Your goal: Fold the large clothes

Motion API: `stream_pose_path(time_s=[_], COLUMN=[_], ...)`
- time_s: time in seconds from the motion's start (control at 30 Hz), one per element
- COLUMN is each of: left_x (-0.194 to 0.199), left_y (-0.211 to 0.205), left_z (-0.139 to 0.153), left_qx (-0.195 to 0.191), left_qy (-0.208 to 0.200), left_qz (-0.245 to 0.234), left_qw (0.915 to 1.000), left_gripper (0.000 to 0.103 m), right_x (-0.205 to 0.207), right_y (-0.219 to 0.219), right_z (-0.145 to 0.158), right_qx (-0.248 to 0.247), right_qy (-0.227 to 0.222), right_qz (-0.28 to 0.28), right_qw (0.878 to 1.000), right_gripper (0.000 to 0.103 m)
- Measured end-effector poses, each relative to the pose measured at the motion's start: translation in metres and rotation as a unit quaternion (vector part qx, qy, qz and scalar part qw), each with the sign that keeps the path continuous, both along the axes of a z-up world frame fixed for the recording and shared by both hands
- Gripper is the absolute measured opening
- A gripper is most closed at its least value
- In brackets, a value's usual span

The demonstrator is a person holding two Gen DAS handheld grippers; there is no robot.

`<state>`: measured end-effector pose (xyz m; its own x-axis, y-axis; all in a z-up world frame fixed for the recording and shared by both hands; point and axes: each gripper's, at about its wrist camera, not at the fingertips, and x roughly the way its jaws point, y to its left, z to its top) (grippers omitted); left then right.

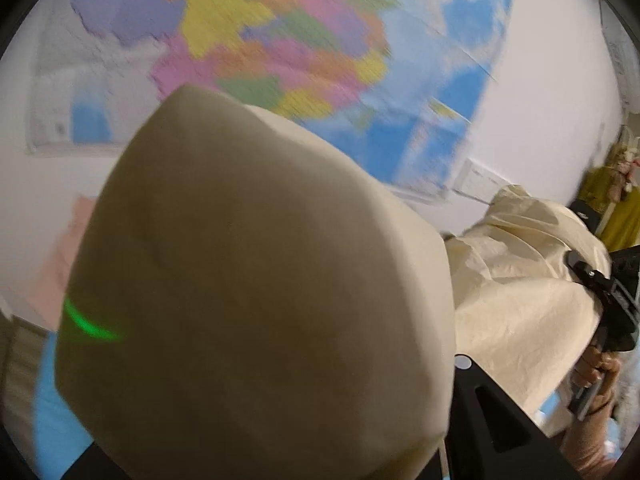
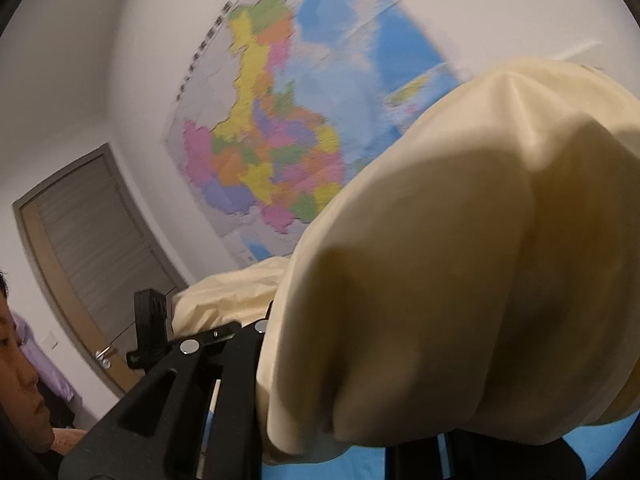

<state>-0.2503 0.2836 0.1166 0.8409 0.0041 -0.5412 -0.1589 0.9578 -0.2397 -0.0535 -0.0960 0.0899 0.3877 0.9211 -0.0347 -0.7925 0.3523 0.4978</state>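
Observation:
A large cream garment (image 1: 256, 280) is lifted high in the air and drapes over both grippers. In the left wrist view it covers the left gripper's fingers entirely; only a black finger base (image 1: 492, 420) shows at the bottom right. The right gripper (image 1: 608, 292) appears at the right edge, held by a hand, with the cloth bunched at it. In the right wrist view the garment (image 2: 460, 280) hides the right gripper's fingertips; its black left finger (image 2: 168, 392) shows below. The left gripper's body (image 2: 150, 324) sits behind, against the cloth.
A coloured wall map (image 1: 304, 40) hangs on the white wall ahead; it also shows in the right wrist view (image 2: 280, 140). A grey door (image 2: 92, 248) stands at left. The person's face (image 2: 20, 380) is at the left edge. Blue bedding (image 1: 56, 420) lies below.

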Motion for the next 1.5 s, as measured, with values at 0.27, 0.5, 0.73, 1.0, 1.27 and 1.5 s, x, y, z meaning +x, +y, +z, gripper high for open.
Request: stream_pose_path(time_s=[0.27, 0.5, 0.73, 1.0, 1.27, 1.5], left_x=[0.019, 0.050, 0.063, 0.055, 0.016, -0.042], left_y=[0.089, 0.177, 0.255, 0.329, 0.324, 0.319], left_z=[0.026, 0.026, 0.005, -0.133, -0.124, -0.137], left_qx=[0.057, 0.076, 0.112, -0.014, -0.058, -0.132], left_qy=[-0.001, 0.011, 0.014, 0.134, 0.108, 0.079], left_qz=[0.124, 0.208, 0.268, 0.315, 0.308, 0.289], left_qw=[0.9906, 0.9751, 0.9567, 0.9397, 0.9436, 0.9449], left_gripper=[0.018, 0.018, 0.020, 0.047, 0.080, 0.090], right_x=[0.055, 0.079, 0.089, 0.104, 0.092, 0.095], right_y=[0.127, 0.229, 0.305, 0.350, 0.311, 0.268], right_z=[0.019, 0.020, -0.013, -0.138, -0.114, -0.107], right_qx=[-0.002, -0.012, -0.008, -0.136, -0.187, -0.200], right_qy=[-0.002, -0.014, -0.019, 0.164, 0.148, 0.131], right_qz=[0.070, 0.104, 0.147, 0.192, 0.206, 0.180], right_qw=[0.998, 0.994, 0.989, 0.958, 0.949, 0.954], right_gripper=[0.016, 0.016, 0.016, 0.037, 0.064, 0.076])
